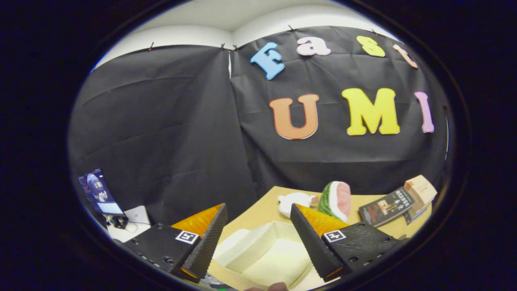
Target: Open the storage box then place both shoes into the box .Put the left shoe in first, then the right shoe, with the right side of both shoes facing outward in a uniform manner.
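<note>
Between the spread, empty fingers of the claw [256, 238], the storage box [266, 252] sits open on the near table [262, 208]; by my judgement both shoes remain to be placed.

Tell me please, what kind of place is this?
Probably an indoor recording booth: black cloth wall clipped up behind a wooden table of props, a watermelon toy and an open white box between the open gripper fingers.

One open storage box [268, 252] lies between the spread fingers of the one gripper [258, 220]. Beyond them: one watermelon-slice toy [335, 201], one white plush [294, 202], one booklet [385, 207], one small carton [421, 189].
</note>
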{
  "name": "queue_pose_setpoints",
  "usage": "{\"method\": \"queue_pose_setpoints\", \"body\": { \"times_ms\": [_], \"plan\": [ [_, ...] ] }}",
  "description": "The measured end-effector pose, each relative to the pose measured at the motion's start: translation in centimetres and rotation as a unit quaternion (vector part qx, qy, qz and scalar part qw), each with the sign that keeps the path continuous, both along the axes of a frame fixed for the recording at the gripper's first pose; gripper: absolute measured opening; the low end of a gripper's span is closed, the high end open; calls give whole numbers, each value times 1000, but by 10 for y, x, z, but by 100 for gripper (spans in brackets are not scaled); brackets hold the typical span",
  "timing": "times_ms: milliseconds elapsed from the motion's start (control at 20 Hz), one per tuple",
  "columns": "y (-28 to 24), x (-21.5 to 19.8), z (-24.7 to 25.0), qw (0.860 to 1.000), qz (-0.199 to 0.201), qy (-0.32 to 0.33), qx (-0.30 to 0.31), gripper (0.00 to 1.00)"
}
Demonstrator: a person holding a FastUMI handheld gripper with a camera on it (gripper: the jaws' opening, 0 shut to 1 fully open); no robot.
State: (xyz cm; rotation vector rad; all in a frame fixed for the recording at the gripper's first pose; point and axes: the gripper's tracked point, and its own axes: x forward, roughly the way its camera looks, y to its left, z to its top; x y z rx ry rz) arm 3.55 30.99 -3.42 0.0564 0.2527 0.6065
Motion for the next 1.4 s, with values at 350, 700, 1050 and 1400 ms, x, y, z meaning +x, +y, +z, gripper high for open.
{"method": "queue_pose_setpoints", "body": {
  "times_ms": [350,700,1050,1400],
  "plan": [
    [-176,7,-5,995,-103,-10,-14,96],
    [-328,20,-80,978,-198,54,-26,96],
    [-365,30,-211,963,-202,167,-59,96],
    [-348,43,-289,949,-194,243,-60,96]
  ]
}}
